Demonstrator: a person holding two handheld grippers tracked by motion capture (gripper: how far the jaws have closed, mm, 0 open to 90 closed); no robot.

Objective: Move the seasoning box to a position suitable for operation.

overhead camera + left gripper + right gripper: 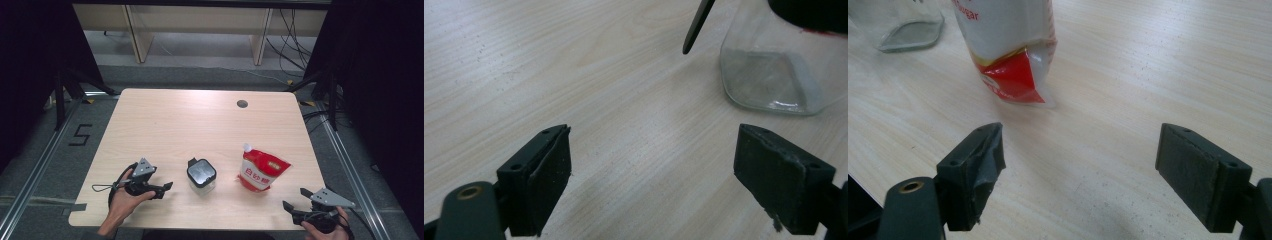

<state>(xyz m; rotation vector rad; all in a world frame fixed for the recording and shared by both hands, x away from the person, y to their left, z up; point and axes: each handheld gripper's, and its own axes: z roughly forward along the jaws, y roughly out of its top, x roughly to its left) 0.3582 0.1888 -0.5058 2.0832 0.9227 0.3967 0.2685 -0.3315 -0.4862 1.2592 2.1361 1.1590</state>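
A small square glass jar point(201, 176) with a black lid stands near the table's front middle. To its right a red and white sugar pouch point(261, 170) stands upright with its white spout at the top left. My left gripper point(165, 190) rests low at the front left and points toward the jar, its jaws open and empty. The jar's clear base point(774, 75) lies ahead and to the right of the left gripper point(651, 175). My right gripper point(296, 199) hovers at the front right edge, open and empty. The pouch point(1008, 45) is ahead of the right gripper point(1080, 175), to its left.
The light wooden table point(200, 125) has a round cable hole point(242, 104) at the back right. A thin black tab point(696, 25) sticks out beside the jar. Dark curtains and stands flank the table, and cables lie on the floor behind.
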